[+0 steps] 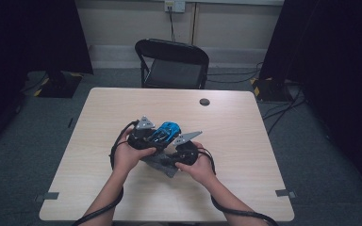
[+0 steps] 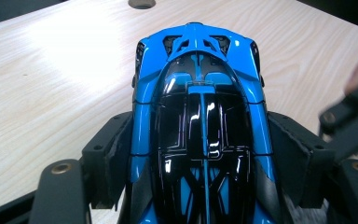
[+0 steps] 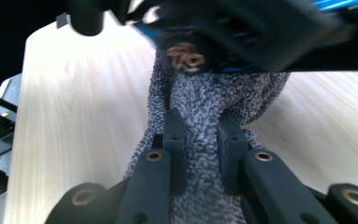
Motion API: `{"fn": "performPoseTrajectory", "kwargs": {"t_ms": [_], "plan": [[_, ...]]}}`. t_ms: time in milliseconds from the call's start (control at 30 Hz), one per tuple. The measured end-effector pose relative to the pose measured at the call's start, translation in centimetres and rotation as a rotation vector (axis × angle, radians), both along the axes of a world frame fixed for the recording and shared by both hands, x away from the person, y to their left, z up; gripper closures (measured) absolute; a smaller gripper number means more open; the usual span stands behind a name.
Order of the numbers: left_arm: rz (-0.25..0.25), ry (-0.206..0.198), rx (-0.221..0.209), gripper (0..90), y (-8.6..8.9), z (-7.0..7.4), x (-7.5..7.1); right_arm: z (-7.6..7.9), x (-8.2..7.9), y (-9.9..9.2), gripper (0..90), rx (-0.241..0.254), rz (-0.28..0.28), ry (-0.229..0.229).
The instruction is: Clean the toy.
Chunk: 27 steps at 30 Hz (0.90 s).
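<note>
From the high view, the left gripper (image 1: 147,134) is holding a blue toy car (image 1: 166,132) near the middle of the surface (image 1: 99,122), while the right gripper (image 1: 181,151) is sitting just right of it over a grey cloth (image 1: 162,165); the hands are covering most of both, so the fingers themselves are hard to make out here.

The left gripper view is showing what that hides: its fingers (image 2: 107,158) are pressing on the two sides of the car (image 2: 200,126), whose near end is cut off at the bottom edge.

In the right gripper view, the fingers (image 3: 175,140) are pinching a fold of the fuzzy cloth (image 3: 205,102), nearly together. The car's underside (image 3: 242,37) is lying blurred across the top.
</note>
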State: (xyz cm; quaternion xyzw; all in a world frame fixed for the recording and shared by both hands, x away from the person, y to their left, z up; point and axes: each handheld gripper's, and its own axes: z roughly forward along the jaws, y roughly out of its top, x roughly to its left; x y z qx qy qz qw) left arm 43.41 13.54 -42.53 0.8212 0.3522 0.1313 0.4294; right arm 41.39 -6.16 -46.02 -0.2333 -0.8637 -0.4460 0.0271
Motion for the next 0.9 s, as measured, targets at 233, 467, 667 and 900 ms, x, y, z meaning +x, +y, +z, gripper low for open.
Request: {"fn": "performPoseTrajectory", "kwargs": {"t_ms": [233, 467, 667, 900], "plan": [[0.037, -0.016, 0.012, 28.1, 0.6, 0.0, 0.3, -0.3, -0.8, 0.4, 76.8, -0.023, 0.06, 0.01], [0.077, -0.008, 0.002, 28.1, 1.9, 0.1, 0.3, 0.0, -0.7, -1.9, 76.6, -0.029, 0.043, 0.01], [0.083, -0.007, 0.0, 28.1, 2.3, -0.1, 0.2, 0.4, 0.5, -5.2, 76.5, -0.022, -0.046, -0.001], [0.085, 0.012, 0.009, 28.1, 2.5, -0.7, -0.1, 1.4, 1.8, -8.4, 76.4, -0.021, -0.151, -0.024]]}}
